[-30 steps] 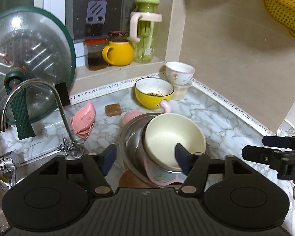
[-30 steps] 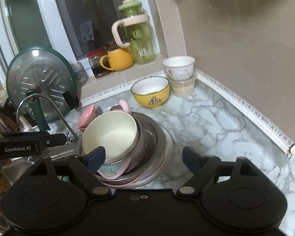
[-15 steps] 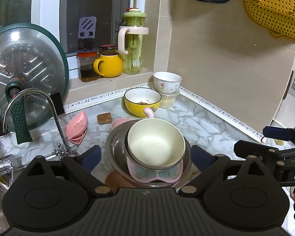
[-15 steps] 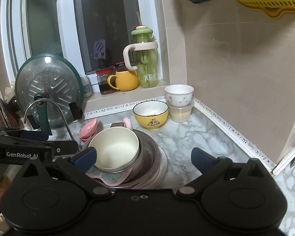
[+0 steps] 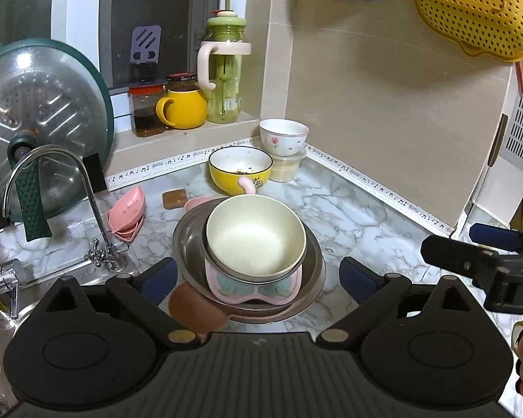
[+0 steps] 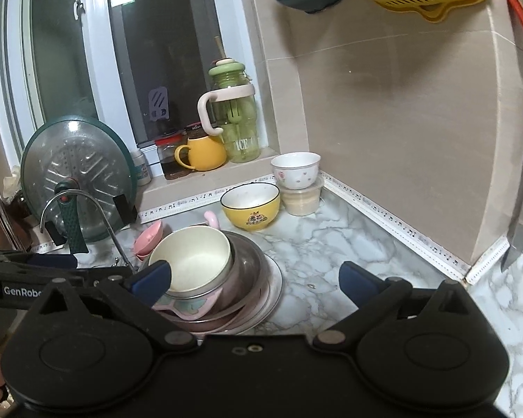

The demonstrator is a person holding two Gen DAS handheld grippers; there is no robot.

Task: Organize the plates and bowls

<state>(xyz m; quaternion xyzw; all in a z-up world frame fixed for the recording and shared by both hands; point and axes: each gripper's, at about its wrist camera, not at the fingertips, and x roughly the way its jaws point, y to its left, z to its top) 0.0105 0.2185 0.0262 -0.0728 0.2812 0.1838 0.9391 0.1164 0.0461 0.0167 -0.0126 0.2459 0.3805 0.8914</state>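
A cream bowl (image 5: 254, 237) sits in a pink butterfly dish (image 5: 254, 291), inside a steel bowl (image 5: 188, 244), on stacked plates (image 6: 273, 285) on the marble counter. My left gripper (image 5: 259, 277) is open just in front of this stack, one finger on each side, touching nothing. My right gripper (image 6: 254, 278) is also open and empty, to the right of the stack, its left fingertip (image 6: 153, 278) overlapping the cream bowl (image 6: 191, 257) in the picture. Behind stand a yellow bowl (image 5: 239, 170) and a white flowered bowl (image 5: 284, 136) on a plastic tub (image 5: 286, 170).
A faucet (image 5: 52, 160) and the sink lie at the left, with a glass lid (image 5: 42, 129) leaning behind. A pink soap dish (image 5: 127, 209) lies by the tap. Jars, a yellow mug (image 5: 184, 108) and a green bottle (image 5: 225, 69) stand on the sill. A knife (image 6: 521, 216) hangs at the right.
The left gripper let go of the cream bowl's rim, opened wide and drew back. The right gripper also opened wider, pulled back and tipped upward. The stack stayed put.
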